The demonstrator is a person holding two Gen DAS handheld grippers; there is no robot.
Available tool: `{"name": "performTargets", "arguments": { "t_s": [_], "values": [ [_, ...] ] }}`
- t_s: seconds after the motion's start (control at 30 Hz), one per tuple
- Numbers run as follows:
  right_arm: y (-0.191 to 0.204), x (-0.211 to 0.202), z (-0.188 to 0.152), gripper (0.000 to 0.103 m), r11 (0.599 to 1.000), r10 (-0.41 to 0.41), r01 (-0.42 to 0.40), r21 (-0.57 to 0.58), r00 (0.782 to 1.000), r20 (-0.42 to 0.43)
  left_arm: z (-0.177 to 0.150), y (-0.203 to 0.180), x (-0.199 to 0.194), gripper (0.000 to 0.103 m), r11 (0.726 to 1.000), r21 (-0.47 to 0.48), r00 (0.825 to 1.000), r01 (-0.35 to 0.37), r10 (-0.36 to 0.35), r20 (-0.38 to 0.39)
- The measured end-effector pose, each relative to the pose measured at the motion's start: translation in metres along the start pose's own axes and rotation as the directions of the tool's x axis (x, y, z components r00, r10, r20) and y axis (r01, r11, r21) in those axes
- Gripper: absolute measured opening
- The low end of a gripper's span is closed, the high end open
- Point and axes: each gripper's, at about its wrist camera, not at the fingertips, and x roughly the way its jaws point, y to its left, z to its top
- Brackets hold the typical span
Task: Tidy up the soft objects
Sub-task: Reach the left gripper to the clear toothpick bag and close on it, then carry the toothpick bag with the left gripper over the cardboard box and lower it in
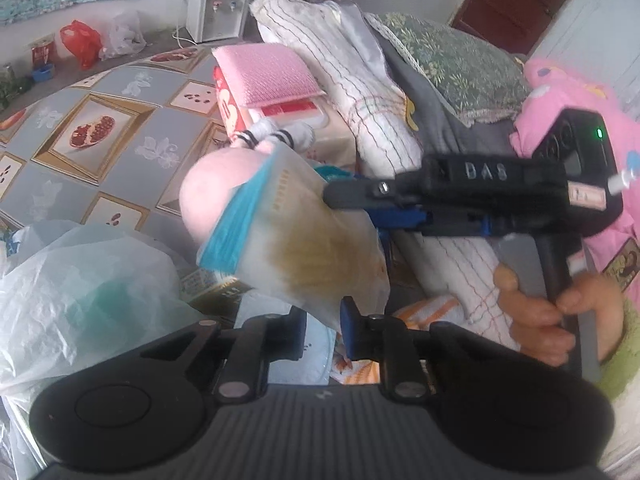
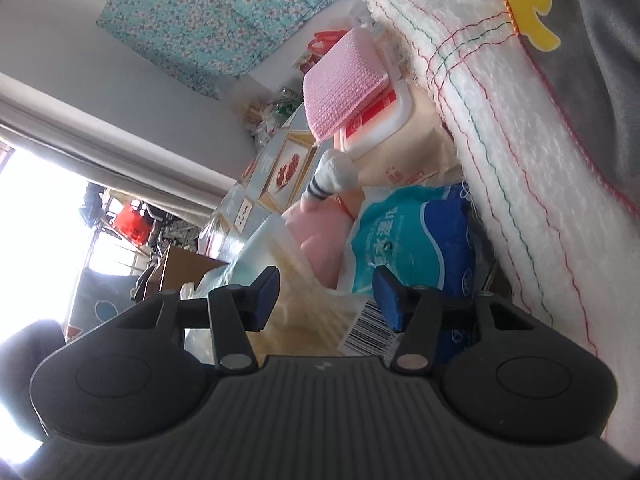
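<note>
A pale cloth bag with a blue band hangs in the air, with a pink soft object inside its mouth. In the left wrist view my right gripper reaches in from the right, its fingers at the bag's edge. My left gripper is open just under the bag's lower corner. In the right wrist view my right gripper is open around the bag's cream fabric, with a blue and white packet beside it and the pink object behind.
A pink pad lies on a wipes pack, with striped white socks in front. Rolled white towel, green pillow and pink plush lie right. A crumpled plastic bag is left on the patterned tablecloth.
</note>
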Motion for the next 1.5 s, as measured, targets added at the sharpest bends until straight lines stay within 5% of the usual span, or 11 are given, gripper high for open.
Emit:
{"name": "performTargets", "arguments": {
  "t_s": [0.47, 0.73, 1.13, 1.5],
  "values": [
    [0.042, -0.027, -0.013, 0.038, 0.997, 0.030, -0.027, -0.077, 0.999, 0.038, -0.006, -0.005, -0.056, 0.008, 0.999, 0.031, 0.989, 0.025, -0.029, 0.143],
    [0.115, -0.023, -0.024, 0.038, 0.984, 0.111, -0.106, -0.146, 0.993, 0.029, -0.027, 0.017, -0.129, 0.007, 0.999, 0.039, 0.965, -0.009, -0.001, 0.261],
    [0.261, 0.104, -0.040, 0.038, 0.944, 0.233, -0.265, -0.198, 0.957, -0.172, -0.065, 0.126, -0.221, 0.007, 0.986, -0.121, 0.921, -0.114, 0.151, 0.359],
    [0.331, 0.220, -0.064, 0.038, 0.954, 0.212, -0.262, -0.145, 0.932, -0.295, -0.069, 0.236, -0.237, 0.007, 0.957, -0.257, 0.921, -0.133, 0.215, 0.324]
  ]
}}
